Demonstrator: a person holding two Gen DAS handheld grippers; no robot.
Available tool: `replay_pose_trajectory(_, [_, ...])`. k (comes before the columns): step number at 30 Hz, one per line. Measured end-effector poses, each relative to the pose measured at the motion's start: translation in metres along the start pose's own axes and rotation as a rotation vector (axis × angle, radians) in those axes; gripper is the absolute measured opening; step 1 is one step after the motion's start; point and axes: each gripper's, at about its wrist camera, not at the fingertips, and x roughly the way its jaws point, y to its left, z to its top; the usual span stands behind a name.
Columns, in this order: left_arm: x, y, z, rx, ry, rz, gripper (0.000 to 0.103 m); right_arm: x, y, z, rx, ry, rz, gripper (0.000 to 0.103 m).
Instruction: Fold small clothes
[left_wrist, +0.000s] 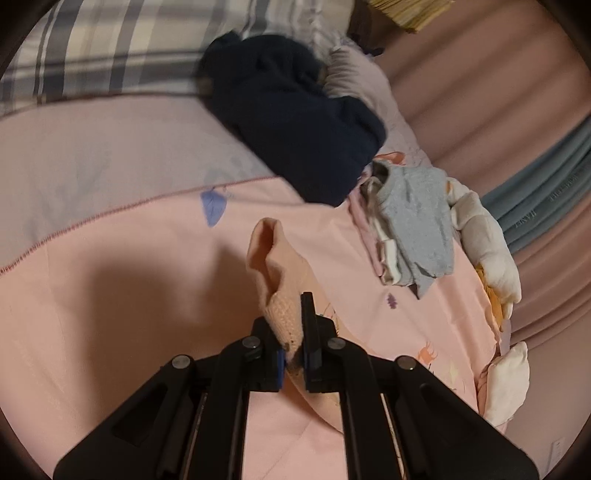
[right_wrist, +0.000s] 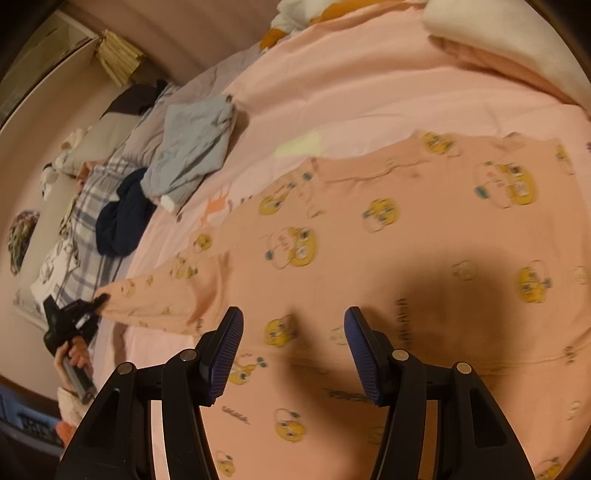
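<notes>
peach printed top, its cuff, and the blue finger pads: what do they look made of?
Top: soft matte knit, likely cotton jersey; it lies limp with soft folds, and the cartoon print looks dyed in, not glossy.
Cuff: ribbed knit; a coarser stitch grid shows where the left gripper pinches it.
Finger pads: blue, finely ridged, matte; probably rubber or soft plastic, hard to tell which.

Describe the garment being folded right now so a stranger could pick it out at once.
On the pink bedspread, it is the peach top spread flat nearest the open right gripper; the left gripper pinches its sleeve cuff. Unlike the plain grey garment and the navy bundle beyond, it carries yellow cartoon prints.
</notes>
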Motion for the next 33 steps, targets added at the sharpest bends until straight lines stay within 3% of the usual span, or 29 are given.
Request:
replay_pose_trajectory(5, [-0.017, -0.029, 0.0, 0.037, -0.063, -0.077, 0.006, 0.021, 0.039, 0.011, -0.088, 0.002, 0.117, 0.056])
replay_pose_trajectory(7, [-0.027, -0.052, -0.002, 0.076, -0.076, -0.128, 0.006, 0.042, 0.051, 0.016, -0.091, 0.04, 0.132, 0.031])
replay_pose_trajectory(8, [-0.031, -0.063, -0.004, 0.095, -0.081, -0.142, 0.006, 0.054, 0.056, 0.016, -0.091, 0.07, 0.109, 0.025])
replay_pose_trajectory(12, [-0.05, -0.117, -0.018, 0.176, -0.083, -0.249, 0.006, 0.085, 0.058, 0.003, -0.104, 0.117, 0.045, 0.018])
replay_pose_trajectory(15, [-0.057, -0.17, -0.038, 0.242, -0.018, -0.359, 0.006, 0.084, 0.062, -0.004, -0.151, 0.077, 0.016, 0.018])
replay_pose_trajectory(20, [-0.055, -0.242, -0.08, 0.33, 0.081, -0.514, 0.006, 0.085, 0.063, 0.001, -0.131, 0.103, 0.017, 0.018])
replay_pose_trajectory(24, [-0.039, -0.283, -0.113, 0.336, 0.197, -0.601, 0.005, 0.072, 0.03, 0.005, 0.039, 0.13, 0.174, 0.018])
replay_pose_trajectory(27, [-0.027, -0.308, -0.141, 0.402, 0.263, -0.604, 0.005, 0.046, 0.001, 0.006, 0.117, 0.124, 0.226, 0.02])
replay_pose_trajectory(29, [-0.021, -0.321, -0.164, 0.469, 0.265, -0.573, 0.005, 0.012, -0.025, 0.006, 0.123, 0.078, 0.197, 0.03])
replay_pose_trajectory(31, [-0.007, -0.332, -0.195, 0.54, 0.29, -0.533, 0.005, -0.024, -0.057, 0.002, 0.183, -0.001, 0.207, 0.064])
replay_pose_trajectory(33, [0.015, -0.34, -0.225, 0.586, 0.367, -0.507, 0.005, -0.056, -0.088, -0.002, 0.252, -0.076, 0.208, 0.067])
